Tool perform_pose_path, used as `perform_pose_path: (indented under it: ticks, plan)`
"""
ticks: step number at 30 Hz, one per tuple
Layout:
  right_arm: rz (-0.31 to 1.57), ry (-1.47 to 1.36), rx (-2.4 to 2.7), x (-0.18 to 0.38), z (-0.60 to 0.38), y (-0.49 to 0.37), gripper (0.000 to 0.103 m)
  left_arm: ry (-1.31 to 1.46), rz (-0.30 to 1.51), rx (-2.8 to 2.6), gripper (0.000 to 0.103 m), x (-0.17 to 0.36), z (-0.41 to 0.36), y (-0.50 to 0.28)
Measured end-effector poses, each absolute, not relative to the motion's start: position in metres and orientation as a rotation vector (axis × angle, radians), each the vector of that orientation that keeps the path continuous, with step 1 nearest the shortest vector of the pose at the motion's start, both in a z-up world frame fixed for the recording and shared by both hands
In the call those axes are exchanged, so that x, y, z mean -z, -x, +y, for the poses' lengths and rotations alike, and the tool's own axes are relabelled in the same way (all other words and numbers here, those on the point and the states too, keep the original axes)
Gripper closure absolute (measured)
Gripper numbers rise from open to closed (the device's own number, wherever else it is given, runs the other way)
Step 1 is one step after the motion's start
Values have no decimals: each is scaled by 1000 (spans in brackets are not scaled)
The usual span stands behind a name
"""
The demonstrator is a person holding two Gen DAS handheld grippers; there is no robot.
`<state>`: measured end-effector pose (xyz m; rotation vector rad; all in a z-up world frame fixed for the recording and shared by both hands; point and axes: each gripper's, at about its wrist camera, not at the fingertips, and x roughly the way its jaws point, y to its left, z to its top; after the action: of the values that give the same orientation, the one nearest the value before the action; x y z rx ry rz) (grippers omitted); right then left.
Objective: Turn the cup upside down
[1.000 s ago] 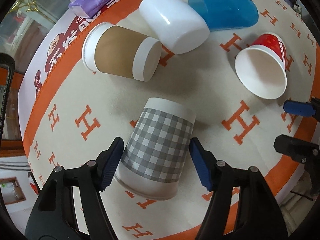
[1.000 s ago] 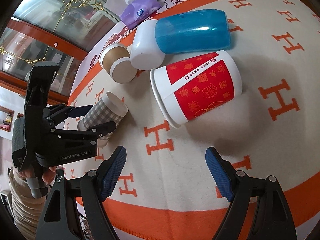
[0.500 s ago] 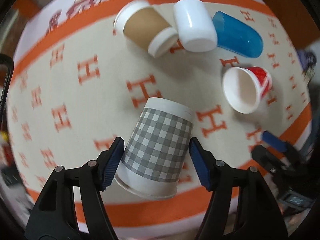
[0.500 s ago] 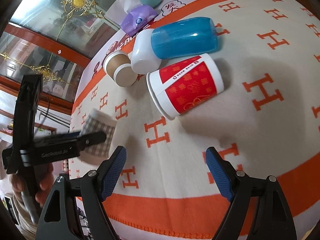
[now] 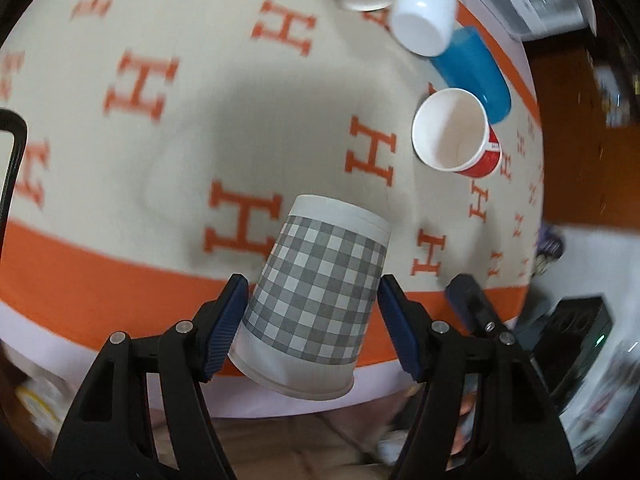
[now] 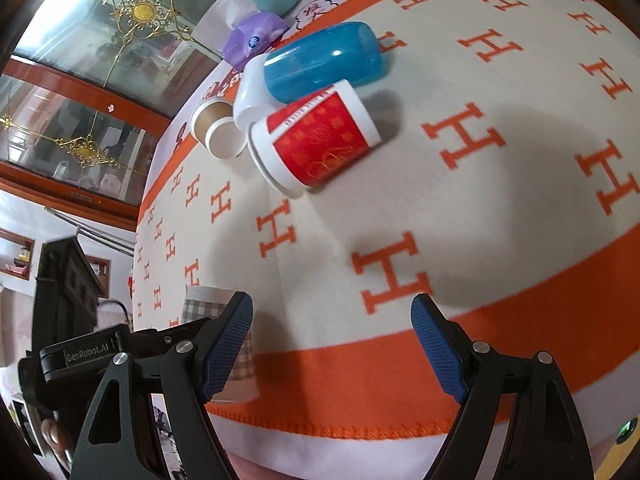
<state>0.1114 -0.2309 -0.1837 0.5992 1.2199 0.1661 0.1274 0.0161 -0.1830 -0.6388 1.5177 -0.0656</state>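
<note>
My left gripper (image 5: 310, 320) is shut on a grey checked paper cup (image 5: 316, 296), held above the table's near edge with its closed base pointing away and its rim toward the camera. The cup (image 6: 208, 304) and the left gripper's body (image 6: 80, 356) show at the lower left of the right wrist view. My right gripper (image 6: 332, 344) is open and empty over the orange border of the cloth. A red paper cup (image 5: 456, 136) (image 6: 316, 140) lies on its side.
A blue plastic cup (image 6: 324, 60), a white cup (image 5: 422, 20) and a brown paper cup (image 6: 218, 128) lie on their sides at the far part of the H-patterned cloth (image 6: 500, 128). A purple tissue pack (image 6: 256, 38) sits behind them. The table's near edge (image 6: 360, 444) is close below.
My left gripper has lifted the checked cup off the cloth and carried it back toward the table's near edge while turning. The right gripper has stayed open and drawn back slightly.
</note>
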Motion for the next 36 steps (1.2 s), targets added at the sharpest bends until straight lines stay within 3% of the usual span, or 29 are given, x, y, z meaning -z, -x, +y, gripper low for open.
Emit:
perform_pose_path:
  ticks: [6,16,20,36]
  plan:
    - [1233,-598,-163,189,-233,-103,20,761,1470,15,38,201,19,-110]
    - [1247,-583,-191,187,-228,-105,20,735,1471,41,36,193,23,-110]
    - [1248,-570,-205,183,-223,-104,20,682,1461,61,25,182,22,-110]
    - [1298,-551,-345,159,-194,-97,20,498,1364,111,25,136,48,-80]
